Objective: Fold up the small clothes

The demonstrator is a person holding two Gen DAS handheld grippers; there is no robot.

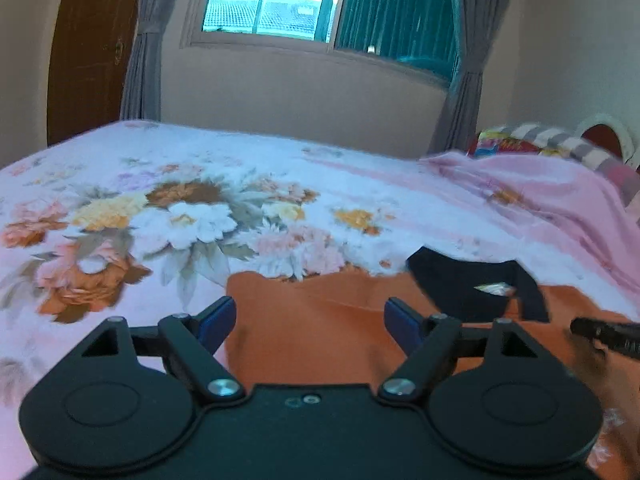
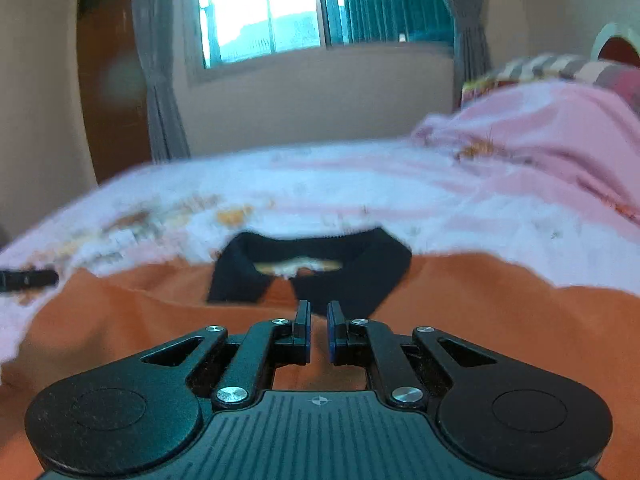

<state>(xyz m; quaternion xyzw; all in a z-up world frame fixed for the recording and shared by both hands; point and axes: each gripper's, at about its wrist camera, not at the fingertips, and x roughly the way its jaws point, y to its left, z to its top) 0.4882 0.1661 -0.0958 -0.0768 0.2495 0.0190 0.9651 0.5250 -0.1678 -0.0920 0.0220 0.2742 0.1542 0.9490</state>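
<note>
While both views blur: orange shirt [image 1: 320,320] flat on floral bedsheet [image 1: 120,200], black collar [image 2: 312,256] at far end, body running back beneath both tools.
Left gripper [image 1: 306,322]: jaws wide, nothing held, over shirt's left part near left edge.
Right gripper [image 2: 319,330]: jaws narrow, small gap, apparently empty, aimed at collar, just short of it.
Judgement: right nearer collar; left nearer side edge.

Left tongs [image 1: 310,322] spread wide over orange shirt [image 1: 320,320], black collar [image 1: 476,284], floral bedsheet [image 1: 180,208].
</note>
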